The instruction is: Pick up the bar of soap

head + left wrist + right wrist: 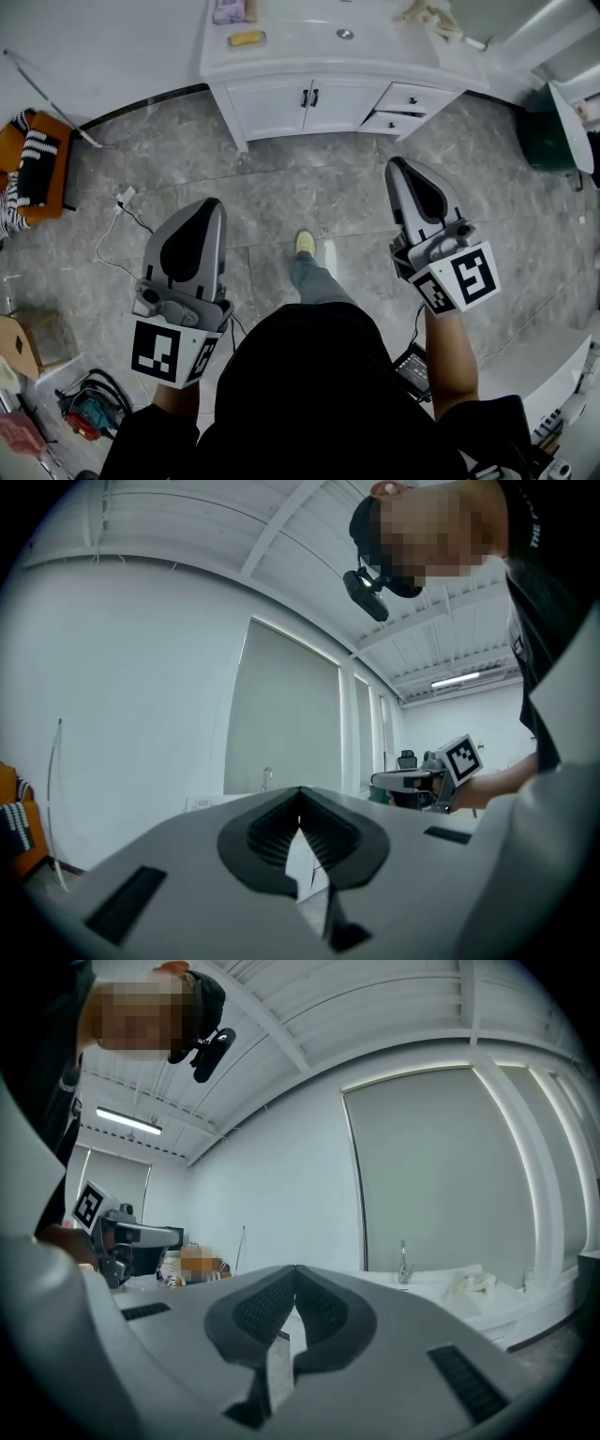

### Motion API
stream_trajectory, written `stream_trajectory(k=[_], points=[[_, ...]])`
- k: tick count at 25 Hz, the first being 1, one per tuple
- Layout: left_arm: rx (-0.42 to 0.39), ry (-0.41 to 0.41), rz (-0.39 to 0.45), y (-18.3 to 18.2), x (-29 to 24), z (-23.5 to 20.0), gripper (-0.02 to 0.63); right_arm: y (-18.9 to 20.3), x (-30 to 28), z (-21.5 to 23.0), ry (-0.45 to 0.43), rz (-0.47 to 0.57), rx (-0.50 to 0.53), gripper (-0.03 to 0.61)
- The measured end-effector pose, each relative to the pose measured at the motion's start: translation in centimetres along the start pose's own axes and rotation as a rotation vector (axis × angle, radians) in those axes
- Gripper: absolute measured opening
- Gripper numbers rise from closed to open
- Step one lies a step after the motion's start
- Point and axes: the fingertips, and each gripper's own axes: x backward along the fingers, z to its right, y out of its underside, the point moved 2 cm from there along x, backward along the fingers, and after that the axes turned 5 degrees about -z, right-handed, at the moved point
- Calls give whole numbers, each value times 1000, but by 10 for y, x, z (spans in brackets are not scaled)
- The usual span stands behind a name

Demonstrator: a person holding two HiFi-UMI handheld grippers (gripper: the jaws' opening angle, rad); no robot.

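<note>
Sitting on top of the white sink cabinet [281, 58], left of the small round drain [345, 34], the little yellow bar of soap [247, 38] is far from both claws. The grey left gripper [212, 202] and the grey right gripper [397, 162] are each pressed shut and hold nothing. The step now looks like walking closer across the grey stone floor [281, 187]. It would be best to use the left gripper, spread it wide before reaching, and come in slowly and flat.
</note>
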Motion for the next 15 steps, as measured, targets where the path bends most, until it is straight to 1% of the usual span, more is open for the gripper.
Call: stream_trajectory(k=[8,15], points=[[-20,-35,-14,-17,-78,-16,8,-6,-52,71,-34,14,-18,6],[-32,-52,-10,-30,-128,-21,8,-3,-84,114,-68,15,-39,6]])
